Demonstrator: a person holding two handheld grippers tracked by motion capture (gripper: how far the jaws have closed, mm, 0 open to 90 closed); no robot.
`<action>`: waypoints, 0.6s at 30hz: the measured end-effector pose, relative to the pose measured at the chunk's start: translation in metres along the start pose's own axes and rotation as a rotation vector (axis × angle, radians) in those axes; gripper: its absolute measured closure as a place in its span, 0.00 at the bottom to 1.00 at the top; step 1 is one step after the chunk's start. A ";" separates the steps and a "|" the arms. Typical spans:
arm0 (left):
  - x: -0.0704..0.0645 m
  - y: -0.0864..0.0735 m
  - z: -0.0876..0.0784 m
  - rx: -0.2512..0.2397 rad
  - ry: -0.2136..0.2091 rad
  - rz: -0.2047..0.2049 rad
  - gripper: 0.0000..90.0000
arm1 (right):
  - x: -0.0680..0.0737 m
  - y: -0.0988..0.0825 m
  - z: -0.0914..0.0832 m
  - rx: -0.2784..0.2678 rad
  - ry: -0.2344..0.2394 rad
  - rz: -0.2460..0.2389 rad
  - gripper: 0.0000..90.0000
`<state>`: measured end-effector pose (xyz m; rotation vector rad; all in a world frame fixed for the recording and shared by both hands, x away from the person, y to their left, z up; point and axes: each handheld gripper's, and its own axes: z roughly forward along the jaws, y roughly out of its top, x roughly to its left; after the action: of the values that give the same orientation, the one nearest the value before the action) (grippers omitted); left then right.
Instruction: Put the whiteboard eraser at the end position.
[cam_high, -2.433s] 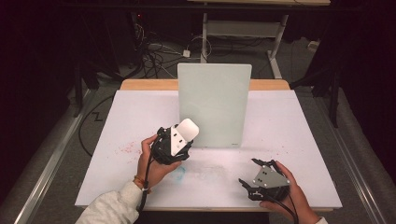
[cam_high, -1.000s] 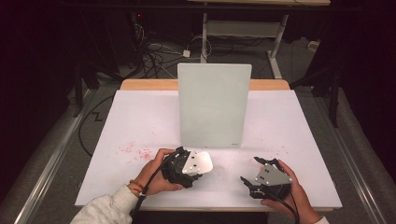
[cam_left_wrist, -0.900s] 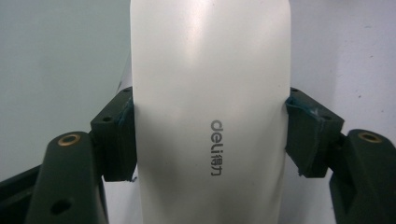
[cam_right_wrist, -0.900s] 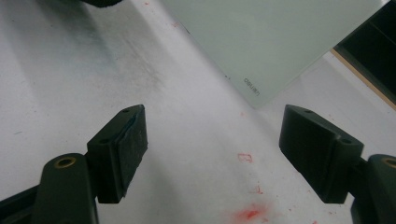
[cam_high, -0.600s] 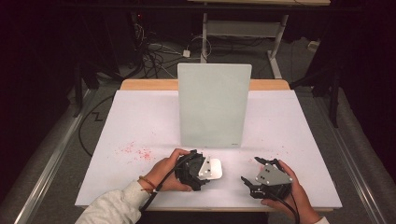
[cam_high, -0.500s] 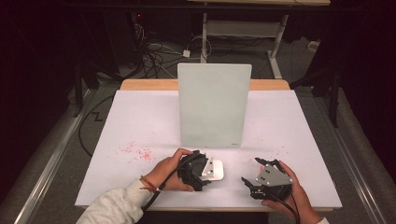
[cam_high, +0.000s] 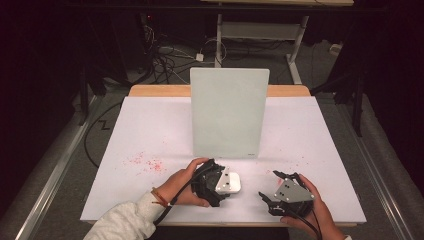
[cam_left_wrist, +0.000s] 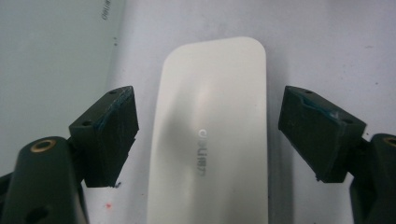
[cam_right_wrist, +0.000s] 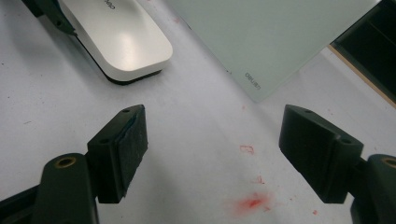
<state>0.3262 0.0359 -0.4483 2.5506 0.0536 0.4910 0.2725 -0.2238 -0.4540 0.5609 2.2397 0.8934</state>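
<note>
On the far left of the table (cam_high: 125, 135) we see red specks (cam_high: 145, 162) scattered on the white top, well to the left of our left gripper (cam_high: 220, 183). Our left hand (cam_high: 182, 182) holds that gripper low near the table's front edge. Its jaws stand wide, one on each side of a white eraser (cam_left_wrist: 212, 135); in the left gripper view a gap shows between each pad and the eraser's flanks, so nothing is clamped. The eraser lies flat on the table and points straight ahead of the jaws. A pale glass board (cam_high: 228, 112) stands upright just beyond and to the left of this gripper.

Further right, our right gripper (cam_high: 277, 189) sits in our right hand (cam_high: 312, 215), also near the front edge. Its jaws gape wide over bare table. Ahead and between them lie a few red smudges (cam_right_wrist: 250, 201); the eraser (cam_right_wrist: 119, 39) lies ahead to the left, and the board's corner (cam_right_wrist: 261, 37) ahead to the right.
</note>
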 end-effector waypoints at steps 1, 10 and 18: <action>0.000 -0.001 -0.002 -0.012 0.006 -0.005 0.21 | 0.000 0.000 0.000 0.000 0.000 0.001 0.27; 0.004 -0.006 -0.012 -0.139 0.093 -0.068 0.26 | 0.000 0.000 0.000 -0.004 0.001 0.002 0.27; 0.005 -0.008 -0.017 -0.193 0.142 -0.105 0.25 | -0.001 0.001 -0.001 -0.008 -0.003 0.003 0.27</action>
<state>0.3254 0.0519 -0.4368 2.3084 0.1817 0.6054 0.2720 -0.2243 -0.4524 0.5621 2.2323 0.9017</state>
